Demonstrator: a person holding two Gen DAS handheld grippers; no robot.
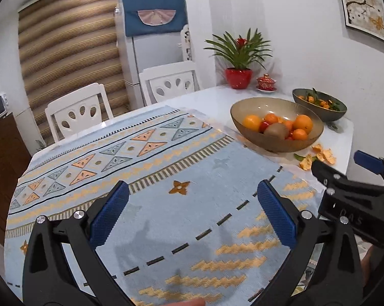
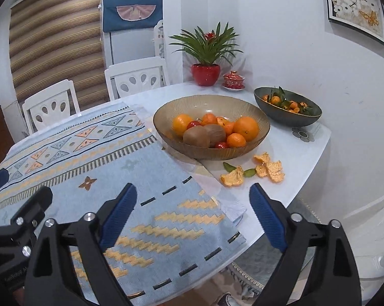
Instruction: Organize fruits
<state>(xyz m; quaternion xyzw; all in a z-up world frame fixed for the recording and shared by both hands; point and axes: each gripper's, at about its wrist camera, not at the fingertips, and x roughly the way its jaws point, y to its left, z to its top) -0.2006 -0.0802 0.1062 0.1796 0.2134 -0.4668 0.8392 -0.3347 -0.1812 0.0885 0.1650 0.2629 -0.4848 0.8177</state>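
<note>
Two grippers hover over the patterned blue cloth on the white bench, the left gripper and the right gripper each with jaws spread wide and holding nothing. Beyond the right one lie orange peels, then the ribbed amber bowl of oranges, kiwis and small red fruits, and farthest the dark bowl of leafy mandarins
</note>
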